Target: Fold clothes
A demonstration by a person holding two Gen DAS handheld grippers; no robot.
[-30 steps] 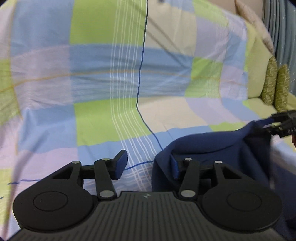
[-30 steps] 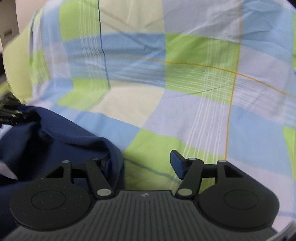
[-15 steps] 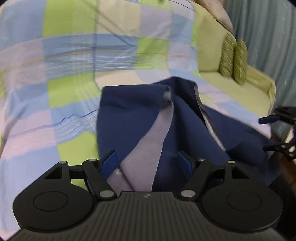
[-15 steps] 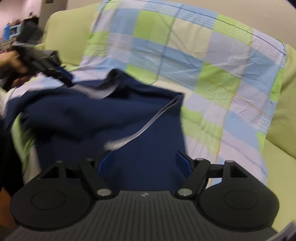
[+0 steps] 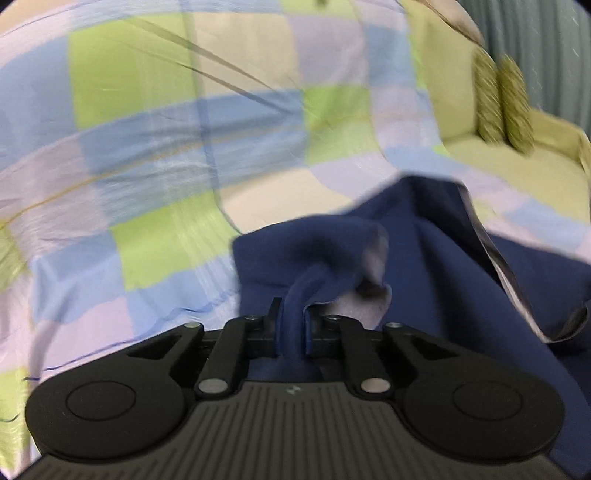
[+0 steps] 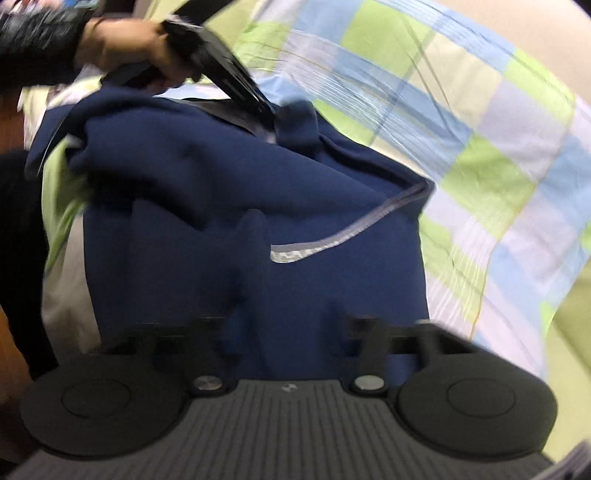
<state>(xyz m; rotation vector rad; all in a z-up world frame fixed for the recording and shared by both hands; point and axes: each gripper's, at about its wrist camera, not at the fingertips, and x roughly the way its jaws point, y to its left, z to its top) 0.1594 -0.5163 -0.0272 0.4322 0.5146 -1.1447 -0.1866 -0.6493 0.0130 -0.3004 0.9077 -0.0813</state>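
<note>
**Q:** What does the left gripper (image 5: 291, 325) show?

**A:** Its two fingers are drawn close together, pinching a ridge of the dark blue garment (image 5: 424, 266) that rises between them. In the right wrist view the same tool appears at upper left, slanting down and to the right, its tip meeting a bunched corner of the cloth. A hand (image 6: 136, 48) in a dark sleeve (image 6: 40, 33) grips its handle from the left.

**Q:** And the right gripper (image 6: 284, 328)?

**A:** Its fingers stand apart, blurred, one on either side of a raised fold of the garment. Whether they touch the cloth cannot be told.

**Q:** Where does the garment lie?

**A:** It lies heaped and creased on a checked sheet (image 5: 166, 166) of green, blue, lilac and cream squares. A pale grey strip (image 6: 347, 232) runs along one edge of it, and a pale inner face shows by the left gripper.

**Q:** What surrounds it?

**A:** The sheet covers a yellow-green sofa (image 5: 517, 173). Two patterned cushions (image 5: 502, 99) stand upright at its far end, before a grey-blue curtain (image 5: 535, 48).
</note>
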